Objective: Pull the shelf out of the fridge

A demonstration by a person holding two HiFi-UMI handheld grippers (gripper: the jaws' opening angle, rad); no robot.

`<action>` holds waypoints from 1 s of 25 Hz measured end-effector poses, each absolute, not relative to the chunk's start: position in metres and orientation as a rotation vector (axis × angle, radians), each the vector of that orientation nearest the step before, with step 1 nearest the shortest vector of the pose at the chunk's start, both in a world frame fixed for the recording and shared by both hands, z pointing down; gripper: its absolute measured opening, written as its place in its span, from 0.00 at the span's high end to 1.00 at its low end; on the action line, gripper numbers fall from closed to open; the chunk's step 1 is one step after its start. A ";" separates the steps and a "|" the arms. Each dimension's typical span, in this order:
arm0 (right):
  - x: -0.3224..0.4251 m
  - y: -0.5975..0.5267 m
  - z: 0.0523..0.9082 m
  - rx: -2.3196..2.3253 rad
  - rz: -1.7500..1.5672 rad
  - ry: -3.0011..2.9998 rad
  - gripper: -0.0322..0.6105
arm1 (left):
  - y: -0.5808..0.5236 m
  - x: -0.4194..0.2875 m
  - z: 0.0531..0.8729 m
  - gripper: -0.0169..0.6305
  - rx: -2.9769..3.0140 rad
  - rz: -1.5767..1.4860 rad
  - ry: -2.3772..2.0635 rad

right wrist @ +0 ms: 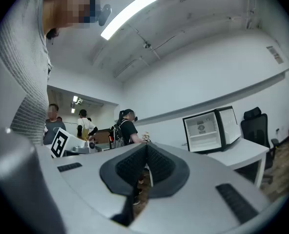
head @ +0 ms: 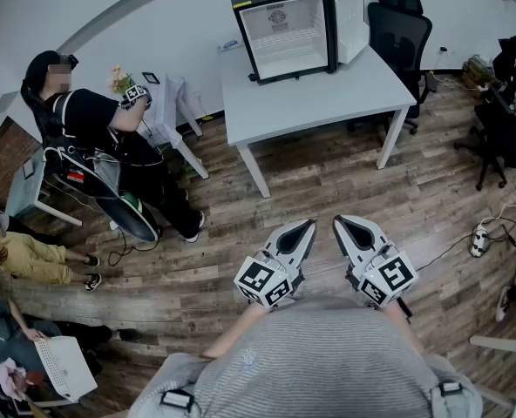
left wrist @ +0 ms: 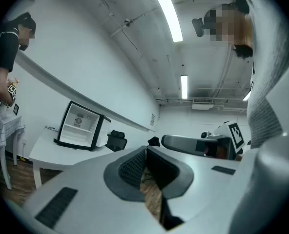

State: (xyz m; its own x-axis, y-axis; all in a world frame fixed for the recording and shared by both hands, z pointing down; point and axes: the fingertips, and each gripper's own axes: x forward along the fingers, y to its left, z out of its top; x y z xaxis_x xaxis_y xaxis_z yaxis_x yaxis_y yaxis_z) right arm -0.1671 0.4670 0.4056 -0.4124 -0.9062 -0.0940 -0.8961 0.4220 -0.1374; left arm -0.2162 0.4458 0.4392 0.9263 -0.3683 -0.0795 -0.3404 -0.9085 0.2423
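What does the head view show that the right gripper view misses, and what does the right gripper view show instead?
Only the head view: a power strip on the floor and a laptop on someone's lap at bottom left. Only the right gripper view: a strip light on the ceiling and people standing in a back room. Both: the open fridge on the white table, a black office chair, and the shut right hand-held gripper.

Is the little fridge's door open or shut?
Open: the door swings out beside the fridge, and its white inside shows.
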 end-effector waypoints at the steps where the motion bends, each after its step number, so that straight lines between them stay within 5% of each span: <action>1: -0.167 0.466 0.406 -1.608 -0.098 2.518 0.93 | 0.446 -0.215 0.439 0.95 2.861 -0.181 -0.529; 25: -0.169 0.463 0.406 -1.495 -0.120 2.513 0.93 | 0.438 -0.210 0.442 0.95 2.846 -0.159 -0.518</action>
